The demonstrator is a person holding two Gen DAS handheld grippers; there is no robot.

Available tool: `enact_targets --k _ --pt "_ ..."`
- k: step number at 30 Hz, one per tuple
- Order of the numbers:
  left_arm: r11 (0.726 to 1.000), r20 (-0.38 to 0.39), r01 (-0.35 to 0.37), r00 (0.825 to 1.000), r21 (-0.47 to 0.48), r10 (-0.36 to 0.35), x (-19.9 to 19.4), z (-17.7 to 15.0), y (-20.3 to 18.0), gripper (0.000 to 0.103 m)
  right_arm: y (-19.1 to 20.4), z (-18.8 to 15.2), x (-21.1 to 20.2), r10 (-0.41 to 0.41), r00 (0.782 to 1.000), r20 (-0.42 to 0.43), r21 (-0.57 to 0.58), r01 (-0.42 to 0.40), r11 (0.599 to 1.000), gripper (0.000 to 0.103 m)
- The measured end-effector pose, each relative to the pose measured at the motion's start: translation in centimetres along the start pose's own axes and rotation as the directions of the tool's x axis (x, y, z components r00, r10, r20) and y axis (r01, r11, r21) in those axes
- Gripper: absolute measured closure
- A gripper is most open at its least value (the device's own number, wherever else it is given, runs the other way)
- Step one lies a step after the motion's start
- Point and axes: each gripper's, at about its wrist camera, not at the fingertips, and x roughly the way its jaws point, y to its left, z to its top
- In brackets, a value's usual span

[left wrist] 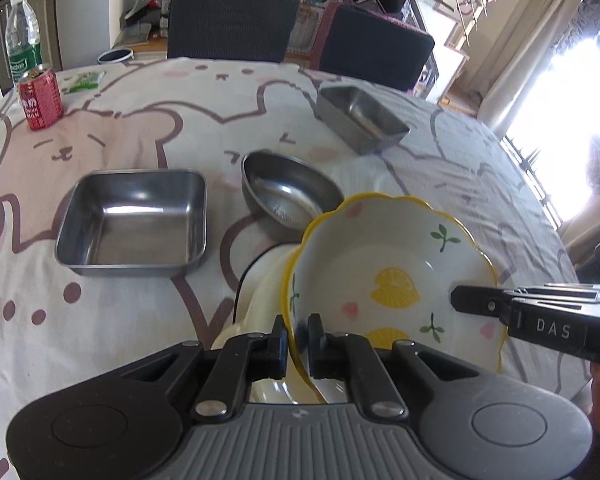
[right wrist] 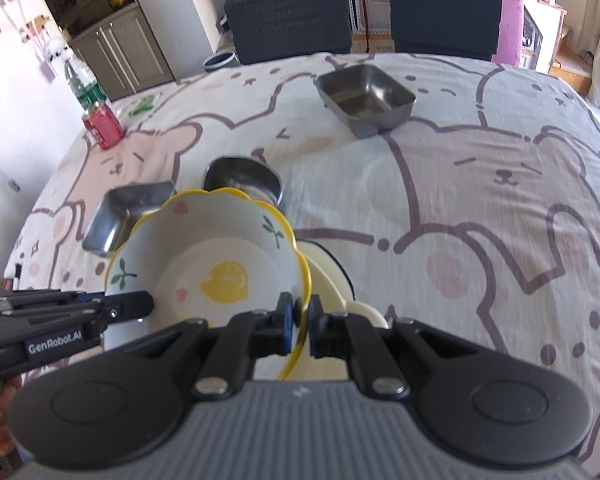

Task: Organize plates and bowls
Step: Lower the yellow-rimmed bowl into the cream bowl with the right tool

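Observation:
A white ceramic bowl with a yellow scalloped rim and lemon prints (left wrist: 388, 276) (right wrist: 216, 264) is held between both grippers above a cream plate (left wrist: 266, 292) (right wrist: 332, 280) on the table. My left gripper (left wrist: 298, 334) is shut on the bowl's left rim. My right gripper (right wrist: 302, 316) is shut on its right rim and also shows in the left wrist view (left wrist: 454, 299). A square steel tray (left wrist: 134, 222) (right wrist: 126, 212), a round steel bowl (left wrist: 290, 196) (right wrist: 242, 180) and a rectangular steel dish (left wrist: 360, 118) (right wrist: 366, 96) sit farther back.
A red can (left wrist: 40, 98) (right wrist: 103, 126) and a water bottle (left wrist: 22, 42) (right wrist: 82, 80) stand at the far left. A green packet (left wrist: 85, 80) lies near them. Two dark chairs (left wrist: 232, 24) (right wrist: 444, 16) stand behind the bear-print tablecloth (right wrist: 480, 200).

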Motion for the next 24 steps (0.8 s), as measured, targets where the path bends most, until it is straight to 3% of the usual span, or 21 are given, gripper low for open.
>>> enact_targets --k 12,24 --pt "0.998 -0.081 -0.053 0.995 0.04 0.056 2.0 -0.8 0.1 0.091 0.5 -0.9 2.7 -0.009 0.995 -0.097 -0.021 0.007 1.0 0.093" --pt "0.995 -0.114 -0.059 0.991 0.079 0.068 3.1 -0.9 -0.5 0.091 -0.6 -1.0 4.4 0.005 0.987 -0.16 0.022 -0.002 1.0 0.092"
